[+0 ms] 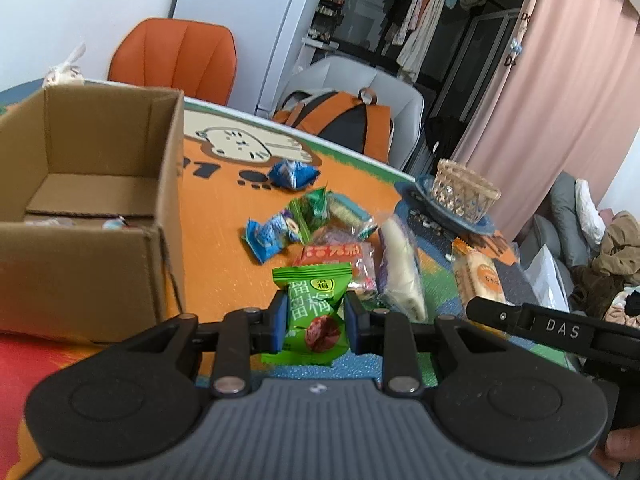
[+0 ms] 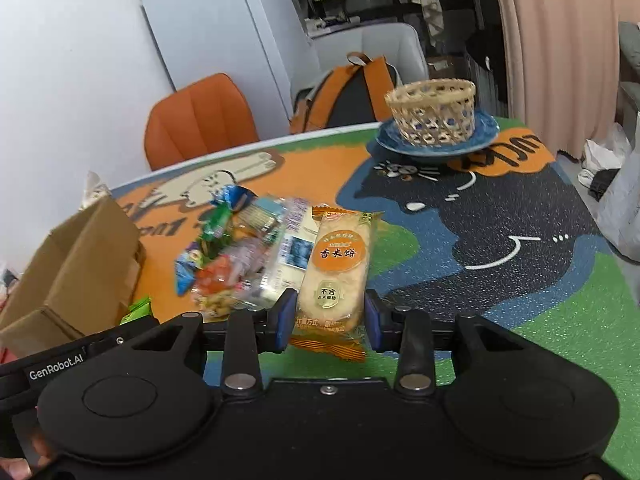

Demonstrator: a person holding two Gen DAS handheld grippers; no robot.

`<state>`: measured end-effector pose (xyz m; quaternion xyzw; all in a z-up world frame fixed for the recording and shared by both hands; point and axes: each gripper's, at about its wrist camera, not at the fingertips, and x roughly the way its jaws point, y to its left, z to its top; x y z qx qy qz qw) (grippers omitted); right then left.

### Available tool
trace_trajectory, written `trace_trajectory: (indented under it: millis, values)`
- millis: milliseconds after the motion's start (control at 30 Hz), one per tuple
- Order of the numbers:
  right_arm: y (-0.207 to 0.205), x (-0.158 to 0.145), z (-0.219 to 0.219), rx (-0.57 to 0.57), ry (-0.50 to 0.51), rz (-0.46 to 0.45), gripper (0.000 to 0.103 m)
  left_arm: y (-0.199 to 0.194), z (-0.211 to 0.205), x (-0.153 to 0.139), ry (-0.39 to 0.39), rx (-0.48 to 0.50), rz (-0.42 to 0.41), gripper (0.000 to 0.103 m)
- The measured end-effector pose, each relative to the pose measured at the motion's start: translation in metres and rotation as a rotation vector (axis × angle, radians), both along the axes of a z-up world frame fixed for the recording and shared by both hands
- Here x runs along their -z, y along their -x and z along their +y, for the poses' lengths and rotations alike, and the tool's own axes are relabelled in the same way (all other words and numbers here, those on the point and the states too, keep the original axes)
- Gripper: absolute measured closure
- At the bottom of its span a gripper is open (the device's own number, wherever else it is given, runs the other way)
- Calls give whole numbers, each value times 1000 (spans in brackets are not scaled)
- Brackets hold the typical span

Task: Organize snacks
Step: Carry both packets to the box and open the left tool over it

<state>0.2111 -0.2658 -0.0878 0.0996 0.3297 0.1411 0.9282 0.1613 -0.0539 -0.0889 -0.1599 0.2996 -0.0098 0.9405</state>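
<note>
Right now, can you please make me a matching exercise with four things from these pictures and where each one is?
Things:
1. green plum packet
2. orange rice cracker packet
3. woven basket
4. cardboard box

Places:
A. on the blue plate
B. between the jaws of the right gripper
C. standing open on the table, left of the snack pile
D. between the jaws of the left gripper

Pairs: 1-D, 2-B, 3-A, 4-C

A white wall [image 2: 72,60] backs an orange chair [image 1: 180,60] and a grey chair [image 1: 384,92] (an orange backpack [image 1: 348,120] sits on it). A pink curtain [image 1: 560,80] hangs to the right, beside a dim clothes rack [image 1: 420,8].
</note>
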Motion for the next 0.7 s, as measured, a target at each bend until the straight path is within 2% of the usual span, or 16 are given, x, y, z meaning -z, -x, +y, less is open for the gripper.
trace_trajectory:
  millis: [700]
  values:
    - [30, -48, 44, -130, -63, -103, 66, 52, 41, -60, -9, -97, -134, 75]
